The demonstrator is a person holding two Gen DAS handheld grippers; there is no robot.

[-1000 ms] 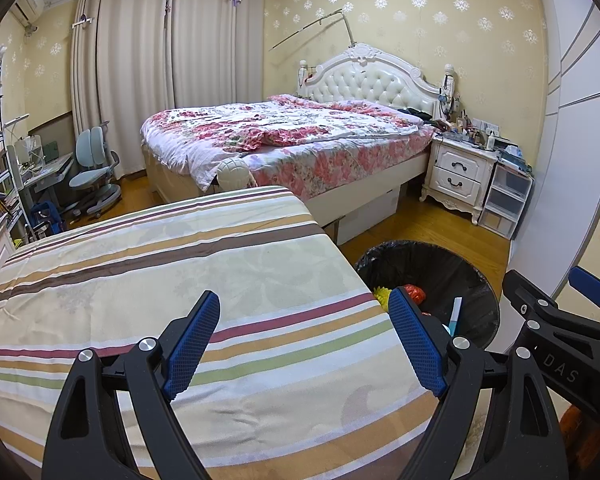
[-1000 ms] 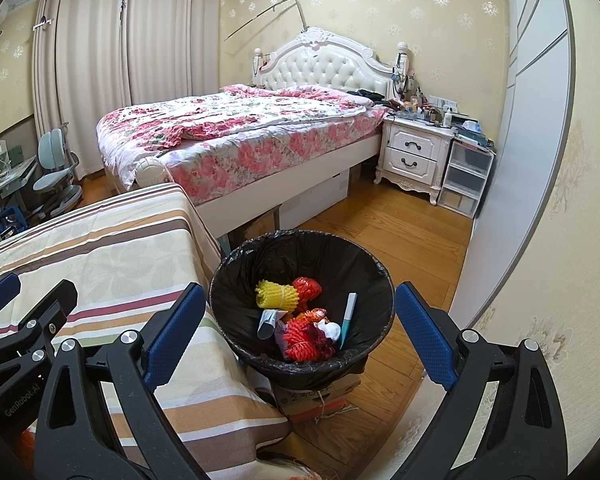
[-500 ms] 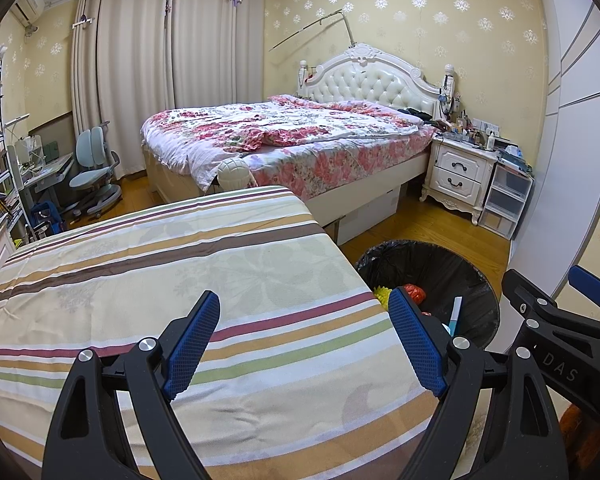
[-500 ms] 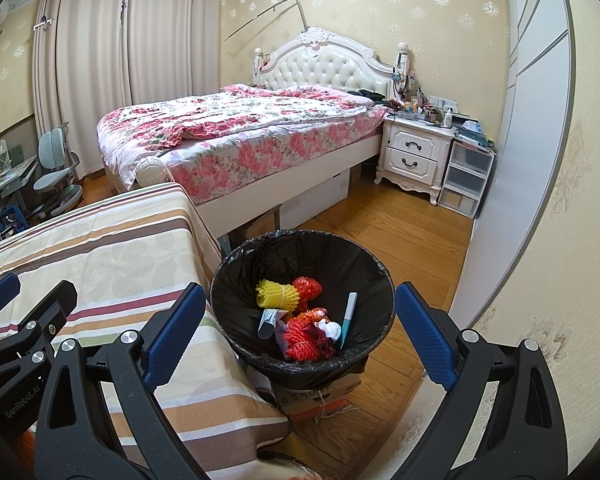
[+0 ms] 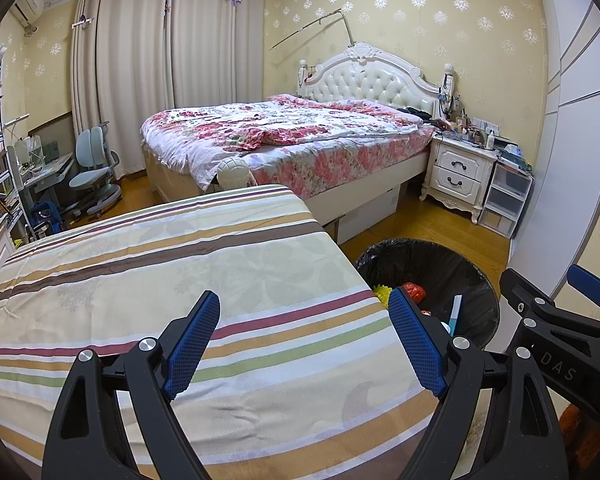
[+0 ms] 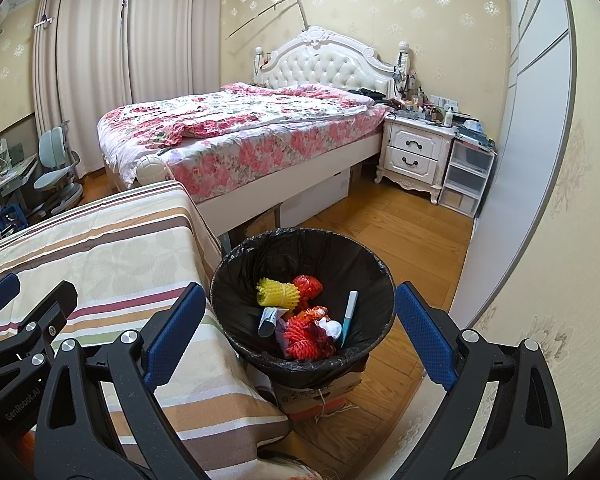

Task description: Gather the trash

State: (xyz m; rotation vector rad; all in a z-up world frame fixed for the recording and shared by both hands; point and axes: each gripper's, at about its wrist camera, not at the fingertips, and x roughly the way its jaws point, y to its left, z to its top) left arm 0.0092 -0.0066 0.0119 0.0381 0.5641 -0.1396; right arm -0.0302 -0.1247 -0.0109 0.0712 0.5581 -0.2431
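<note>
Black hand-held gripper [image 5: 304, 344], blue pads [image 5: 190, 344]

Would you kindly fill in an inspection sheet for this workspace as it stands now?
Surface: striped cloth, no loose items seen.
Job's things: bin with black liner beside it holds yellow foam net, red netting, pen, tube.
Clutter: cardboard box under bin.
Grippers: left claw and right claw open, empty.
Cables: nothing seen.
Surroundings: floral bed, nightstand, desk chair.

The left gripper [image 5: 304, 340] and the right gripper [image 6: 300, 334] sit side by side, fingers spread wide, gripping nothing.
</note>
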